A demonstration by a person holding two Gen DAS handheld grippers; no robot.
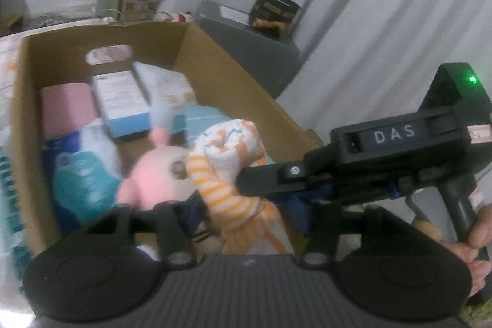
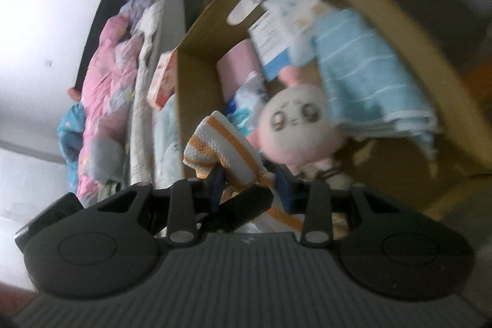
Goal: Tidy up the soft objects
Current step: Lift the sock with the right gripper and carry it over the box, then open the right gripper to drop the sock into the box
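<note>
Your left gripper (image 1: pixel 246 205) and right gripper (image 2: pixel 249 189) are both clamped on the orange-striped towel (image 1: pixel 227 162), rolled into a bundle whose long axis runs forward from the fingers. It hangs over the near edge of the cardboard box (image 1: pixel 215 51), just right of the pink plush toy (image 1: pixel 150 177). Both hands are equally close; the open floor lies ahead, left of the blue towel (image 2: pixel 369 73).
</note>
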